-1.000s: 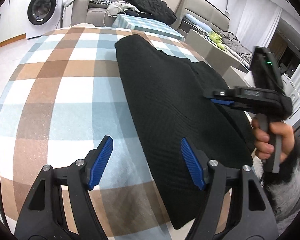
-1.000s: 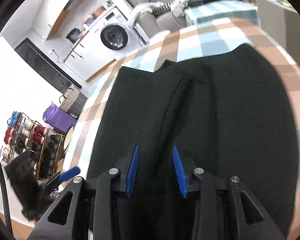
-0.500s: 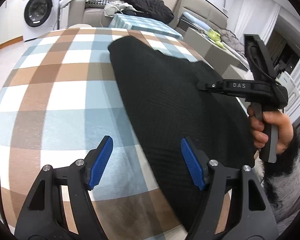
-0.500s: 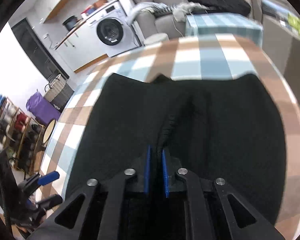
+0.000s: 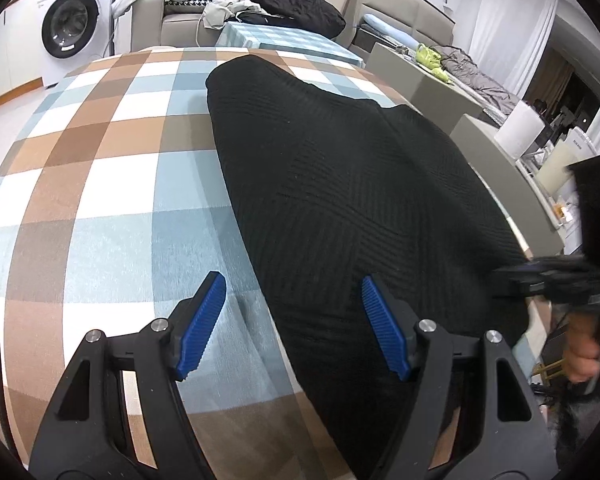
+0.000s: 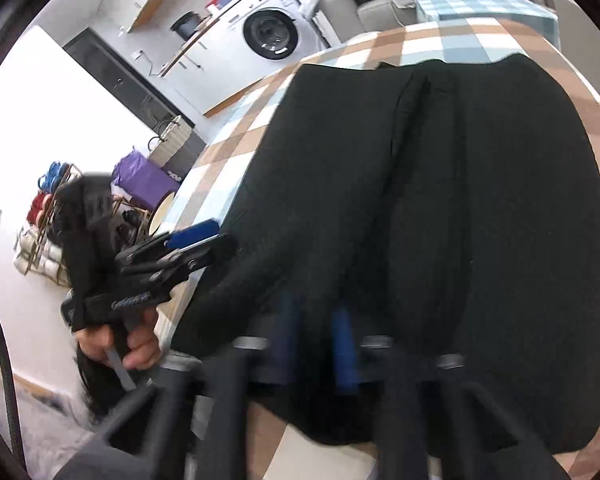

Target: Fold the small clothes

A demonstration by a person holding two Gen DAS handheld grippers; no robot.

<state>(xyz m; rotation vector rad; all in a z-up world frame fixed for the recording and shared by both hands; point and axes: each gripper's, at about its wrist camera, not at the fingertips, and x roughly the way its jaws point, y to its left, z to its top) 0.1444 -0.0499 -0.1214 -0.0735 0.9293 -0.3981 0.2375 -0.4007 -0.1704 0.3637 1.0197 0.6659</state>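
A black knit garment [image 5: 352, 200] lies spread flat on the desk [image 5: 100, 184], which is covered by a brown, blue and white checked cloth. The left gripper [image 5: 294, 322] is released, its blue pads wide apart, straddling the garment's near left edge just above the cloth. The right gripper [image 6: 314, 344], blurred in its own view, hangs over the garment's near hem with its blue pads slightly parted and no fabric visibly between them.
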